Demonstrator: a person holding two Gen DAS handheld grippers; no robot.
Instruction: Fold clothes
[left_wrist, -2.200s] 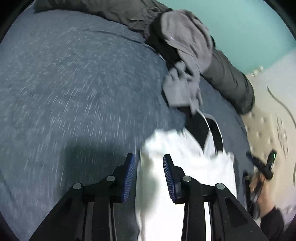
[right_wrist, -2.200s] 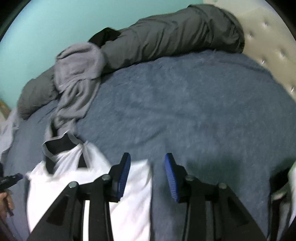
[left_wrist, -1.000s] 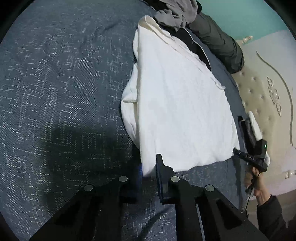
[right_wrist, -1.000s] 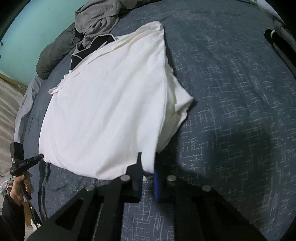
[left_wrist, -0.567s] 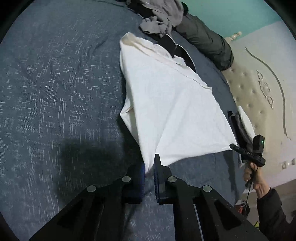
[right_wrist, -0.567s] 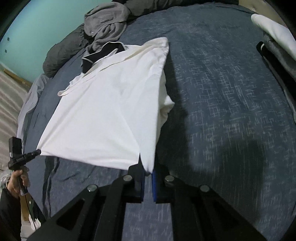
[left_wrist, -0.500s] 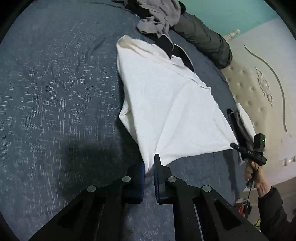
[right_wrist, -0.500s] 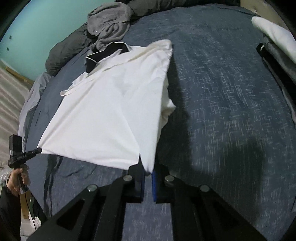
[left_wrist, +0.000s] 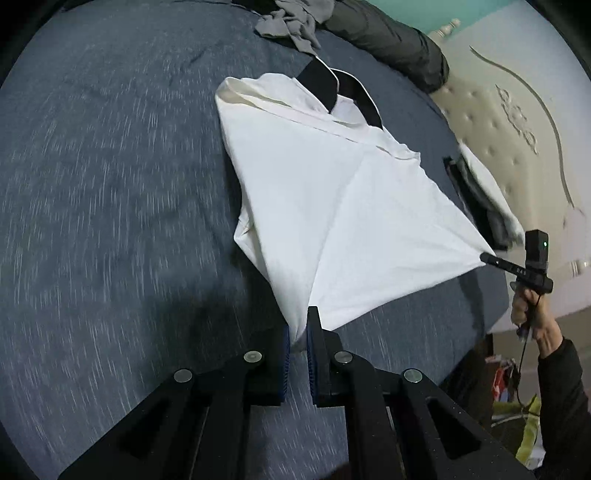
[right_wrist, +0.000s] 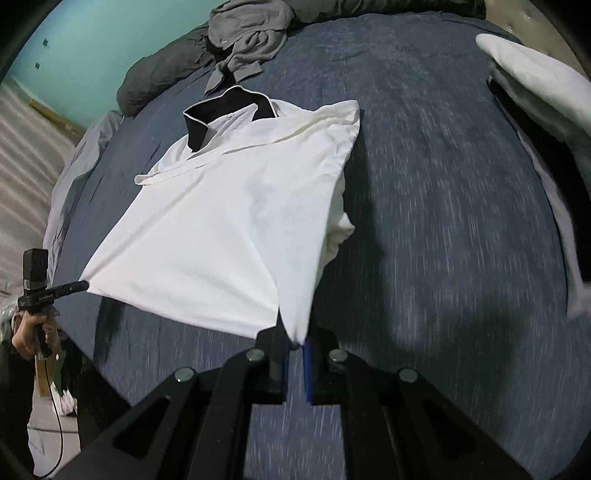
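A white shirt (left_wrist: 332, 192) (right_wrist: 229, 229) with a black collar (left_wrist: 325, 83) (right_wrist: 207, 114) hangs stretched above the dark blue bedspread (left_wrist: 110, 184) (right_wrist: 443, 221), its collar end still resting on the bed. My left gripper (left_wrist: 297, 339) is shut on one bottom corner of the shirt. My right gripper (right_wrist: 295, 345) is shut on the other bottom corner. In the left wrist view the right gripper (left_wrist: 487, 257) shows at the far right, pinching its corner. In the right wrist view the left gripper (right_wrist: 84, 285) shows at the far left, doing the same.
A grey garment (left_wrist: 291, 18) (right_wrist: 251, 33) and a dark rolled duvet (left_wrist: 388, 40) (right_wrist: 162, 74) lie at the far side of the bed. Folded clothes (left_wrist: 484, 199) (right_wrist: 535, 81) are stacked by the tufted headboard (left_wrist: 517, 122). The bed's edge drops to the floor (right_wrist: 22, 177).
Both grippers have lifted and pulled back with the shirt's bottom corners. The shirt has gone from lying slack on the bed to hanging taut, and its collar end has slid toward me.
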